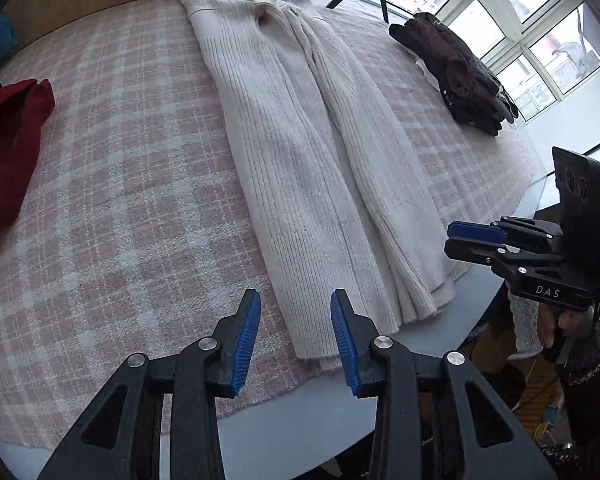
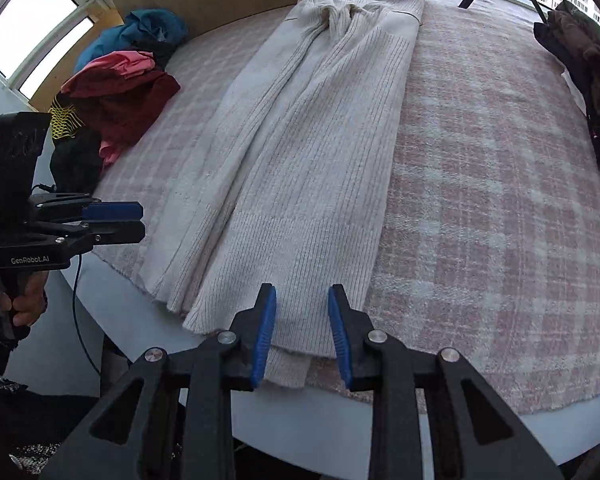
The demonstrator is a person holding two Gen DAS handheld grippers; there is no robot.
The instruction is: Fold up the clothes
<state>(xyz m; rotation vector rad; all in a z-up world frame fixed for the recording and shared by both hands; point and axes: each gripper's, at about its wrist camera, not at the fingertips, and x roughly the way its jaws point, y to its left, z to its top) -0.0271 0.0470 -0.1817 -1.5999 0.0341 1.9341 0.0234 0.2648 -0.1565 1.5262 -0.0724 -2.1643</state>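
You're over a cream ribbed-knit cardigan (image 1: 300, 168) on a fuzzy, matt plaid blanket (image 1: 120, 200). Your grippers' pads (image 1: 246, 344) are ridged blue plastic on matt black arms with shiny metal pins.

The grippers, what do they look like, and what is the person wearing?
Each gripper is black plastic with two fingers, ribbed blue pads and round silver bolts. The left gripper has "GenRobot.AI" printed in white on its side, and a thin dark cable hangs below it. The right gripper has "DAS" in white on its side. The sleeves look dark and speckled, with pale lace at one cuff.
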